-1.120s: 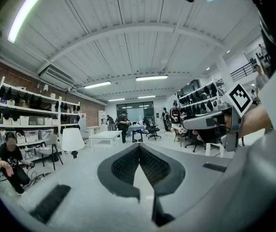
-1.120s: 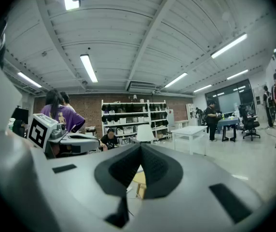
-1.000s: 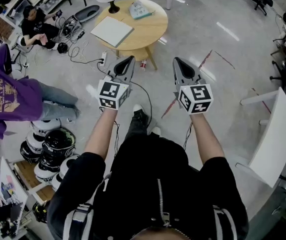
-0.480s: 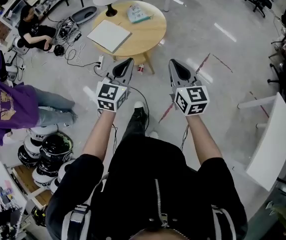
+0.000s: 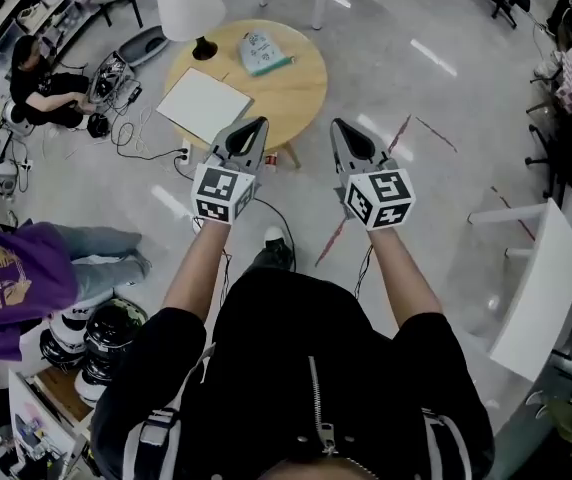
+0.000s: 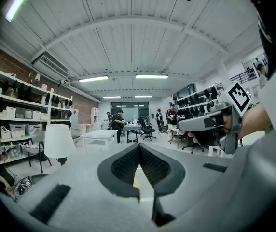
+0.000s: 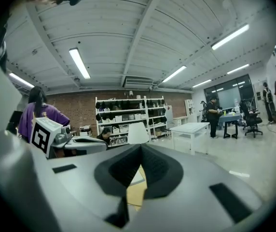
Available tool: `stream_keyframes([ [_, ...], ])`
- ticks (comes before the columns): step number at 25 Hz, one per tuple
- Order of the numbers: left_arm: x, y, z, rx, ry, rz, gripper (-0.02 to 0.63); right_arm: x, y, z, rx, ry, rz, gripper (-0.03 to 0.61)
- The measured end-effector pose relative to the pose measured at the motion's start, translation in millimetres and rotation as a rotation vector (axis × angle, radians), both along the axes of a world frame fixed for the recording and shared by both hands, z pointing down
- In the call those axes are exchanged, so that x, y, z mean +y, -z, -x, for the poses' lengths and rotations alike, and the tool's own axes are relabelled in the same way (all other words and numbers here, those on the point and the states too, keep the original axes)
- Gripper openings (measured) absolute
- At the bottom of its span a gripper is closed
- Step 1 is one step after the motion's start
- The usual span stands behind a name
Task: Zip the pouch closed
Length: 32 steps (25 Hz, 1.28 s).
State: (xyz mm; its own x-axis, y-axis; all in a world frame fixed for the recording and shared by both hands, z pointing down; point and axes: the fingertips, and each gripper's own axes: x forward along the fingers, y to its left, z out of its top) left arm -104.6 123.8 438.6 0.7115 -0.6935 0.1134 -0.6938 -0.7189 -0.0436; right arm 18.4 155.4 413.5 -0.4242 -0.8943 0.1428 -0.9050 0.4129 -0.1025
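Head view, with both gripper views in support. The left gripper [image 5: 257, 124] and right gripper [image 5: 337, 125] are held side by side at arm's length and roughly level. Each has its jaws pressed together with nothing between them, and each gripper's own view shows the pads meeting at the tip. Ahead of both grippers stands a round wooden counter [image 5: 291, 88]. The pouch [image 5: 264, 52], pale blue-green, lies flat on the counter's far part, beyond the left gripper and well apart from both. Whether its zip is open cannot be told. A white board [image 5: 204, 105] lies on the counter just beyond the left gripper. A white-shaded lamp [image 5: 189, 10] stands farther off, to that gripper's left.
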Motion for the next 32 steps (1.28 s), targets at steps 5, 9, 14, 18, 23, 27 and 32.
stream_keyframes([
  [5, -51.5, -2.0, 2.9, -0.011, -0.049, 0.002, 0.008, -47.9, 3.2, 10.6, 0.0, -0.026, -0.003, 0.003],
  [9, -83.3, -7.0, 4.3, -0.016, -0.069, 0.014, 0.008, -72.8, -3.1, 13.6, 0.017, -0.04, 0.009, 0.003],
  [14, -113.9, -19.1, -4.2, -0.03, -0.094, 0.041, 0.008, -96.0, -13.0, -0.8, 0.019, -0.056, 0.03, 0.003],
  [18, -147.5, -31.6, -15.9, -0.041, -0.086, 0.055, 0.008, -123.7, -25.9, -17.6, 0.011, -0.068, 0.046, 0.003],
  [23, -203.7, -46.3, -42.8, -0.071, -0.093, 0.077, 0.008, -183.7, -35.4, -43.8, -0.002, -0.061, 0.054, 0.003],
  [27, -266.0, -53.1, -60.7, -0.099, -0.084, 0.091, 0.008, -249.6, -36.0, -58.6, 0.003, -0.039, 0.055, 0.003],
  [32, -338.2, -65.4, -79.2, -0.129, -0.054, 0.123, 0.008, -321.0, -51.8, -80.3, 0.024, -0.014, 0.091, 0.003],
])
